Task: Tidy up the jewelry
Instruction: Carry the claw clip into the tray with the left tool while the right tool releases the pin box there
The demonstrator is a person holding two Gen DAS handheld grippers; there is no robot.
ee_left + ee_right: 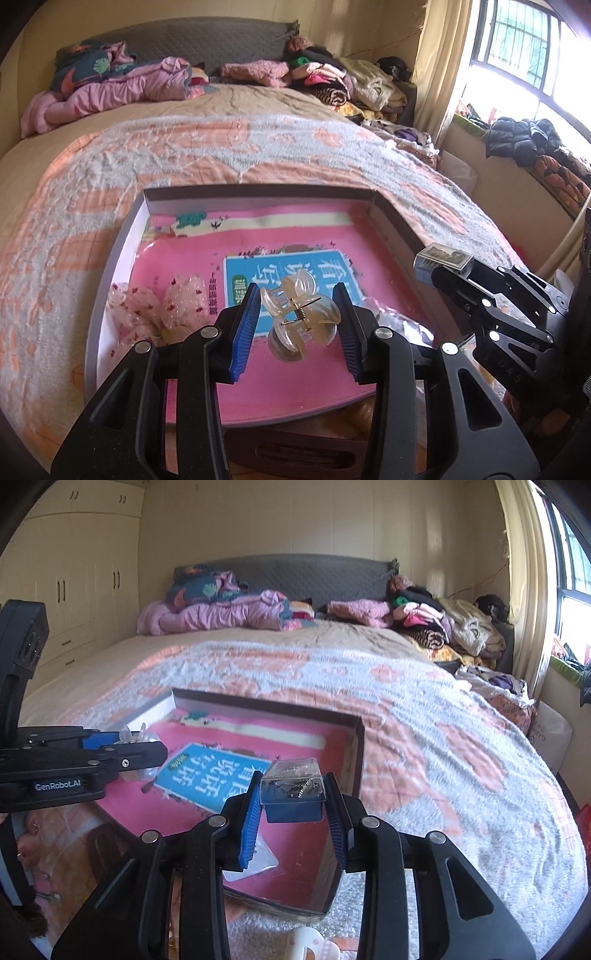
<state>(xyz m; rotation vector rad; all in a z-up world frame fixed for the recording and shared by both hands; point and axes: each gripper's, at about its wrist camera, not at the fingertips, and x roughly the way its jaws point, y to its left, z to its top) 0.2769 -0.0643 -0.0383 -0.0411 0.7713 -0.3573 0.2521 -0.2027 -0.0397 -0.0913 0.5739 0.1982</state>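
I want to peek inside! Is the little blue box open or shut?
Shut. The clear lid sits flat on the little blue box, jewelry showing beneath it.

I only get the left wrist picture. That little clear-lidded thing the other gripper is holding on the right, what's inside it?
Observer: The small box has a blue base and holds dark, chain-like jewelry.
Operator: Is it gripped firmly?
Observer: The right gripper has it pressed between both blue pads.
Operator: Anything below I'm missing?
Observer: A white clip-like item lies on the bedspread, nearer than the tray.
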